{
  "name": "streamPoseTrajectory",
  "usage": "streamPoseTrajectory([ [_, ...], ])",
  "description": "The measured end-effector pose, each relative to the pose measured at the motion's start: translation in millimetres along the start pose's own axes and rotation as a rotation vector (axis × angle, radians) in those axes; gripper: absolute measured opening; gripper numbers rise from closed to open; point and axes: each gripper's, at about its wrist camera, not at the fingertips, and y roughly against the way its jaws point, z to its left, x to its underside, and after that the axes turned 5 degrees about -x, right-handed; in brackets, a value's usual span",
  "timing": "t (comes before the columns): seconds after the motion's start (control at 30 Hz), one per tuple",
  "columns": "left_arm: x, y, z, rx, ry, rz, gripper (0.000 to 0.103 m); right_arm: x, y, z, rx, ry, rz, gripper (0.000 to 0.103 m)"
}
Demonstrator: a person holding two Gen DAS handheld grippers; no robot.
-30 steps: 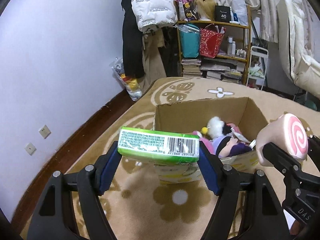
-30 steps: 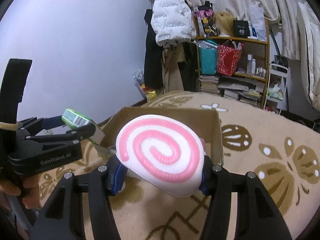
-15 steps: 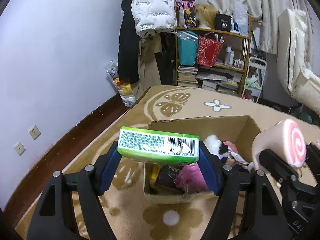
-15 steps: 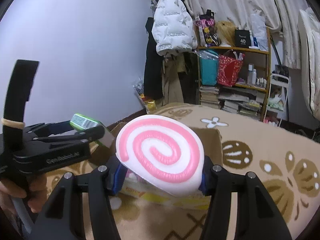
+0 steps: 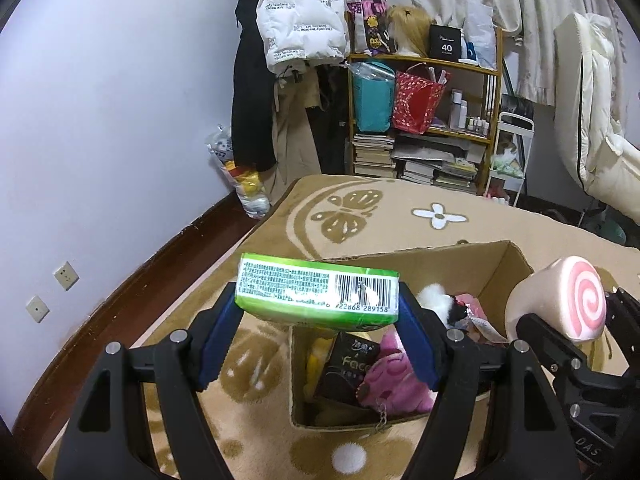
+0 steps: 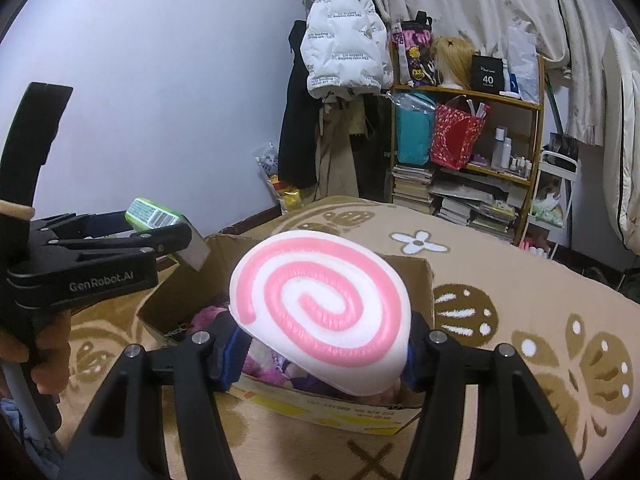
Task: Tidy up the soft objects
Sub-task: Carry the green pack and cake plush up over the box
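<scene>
My left gripper (image 5: 318, 320) is shut on a green tissue pack (image 5: 316, 296) with a barcode, held level over the near left corner of an open cardboard box (image 5: 424, 264). The box holds a pink plush (image 5: 394, 376), a black pack (image 5: 348, 368) and a white-and-black plush (image 5: 440, 306). In the right wrist view my right gripper (image 6: 322, 348) grips a pink-and-white swirl cushion (image 6: 320, 312) above the box's (image 6: 416, 276) near edge. Its jaws are opening, and the blue pads still touch the cushion. The cushion (image 5: 560, 308) also shows in the left wrist view.
The box sits on a tan flowered carpet (image 5: 360, 208). A cluttered wooden shelf (image 5: 424, 120), a hanging white puffy jacket (image 5: 304, 12) and a plastic bag (image 5: 244, 184) stand along the far wall. A person's hand (image 6: 48, 340) grips the left tool's handle.
Both grippers have shifted across the carpet with their loads. The box now lies lower in both views, and more of its inside shows under the held things.
</scene>
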Motion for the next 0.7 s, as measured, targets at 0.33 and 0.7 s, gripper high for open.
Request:
streamPoseTrajectory([
  [0.33, 5.1, -11.7, -10.3, 0.008, -0.013, 0.036, 0.074, 7.4, -20.1, -14.7, 0.012, -0.028, 0.047, 0.069],
  [0.7, 9.2, -11.4, -1.8, -0.015, 0.015, 0.039, 0.095, 10.5, -25.8, -10.0, 0.03, 0.002, 0.071, 0.078],
])
